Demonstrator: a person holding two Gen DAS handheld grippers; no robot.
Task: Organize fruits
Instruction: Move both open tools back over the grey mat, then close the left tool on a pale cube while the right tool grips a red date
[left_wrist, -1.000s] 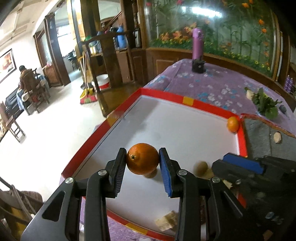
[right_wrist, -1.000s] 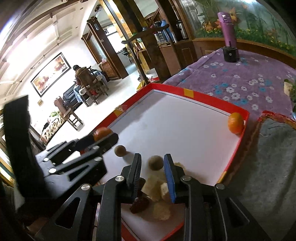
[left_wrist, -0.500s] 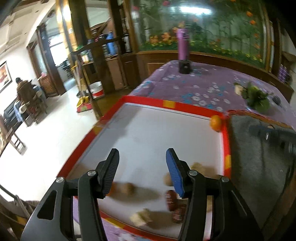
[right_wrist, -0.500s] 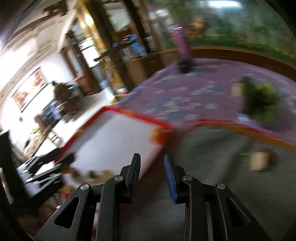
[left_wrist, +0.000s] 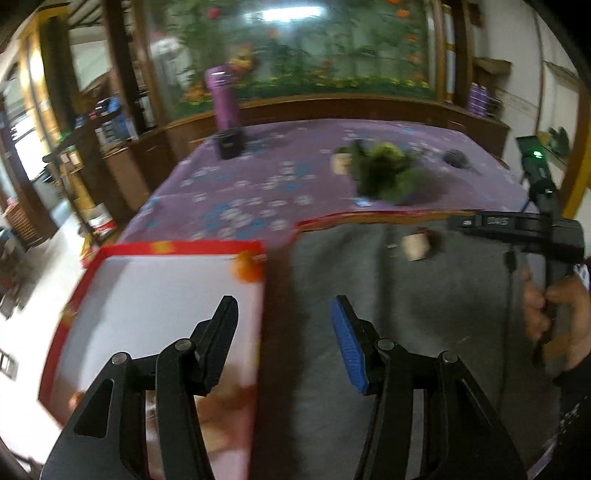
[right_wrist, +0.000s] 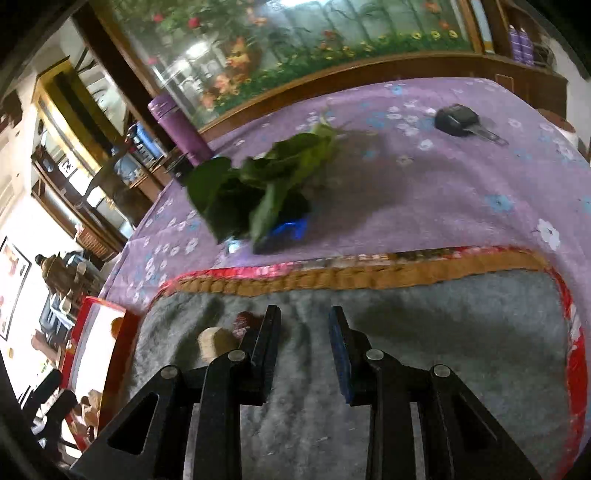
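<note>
1. The left gripper stands well open and empty, straddling the near right rim of the red-edged tray — its jaws have lately widened.
2. The right gripper is narrowly parted, holding nothing.
3. On the grey mat, a pale fruit piece lies just left of the right gripper, which is nearer; an orange sits in the tray's far right corner.

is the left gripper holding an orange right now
No, the left gripper stands open with nothing between its jaws, and the only clearly visible orange lies in the far corner of the red-rimmed tray.
</note>
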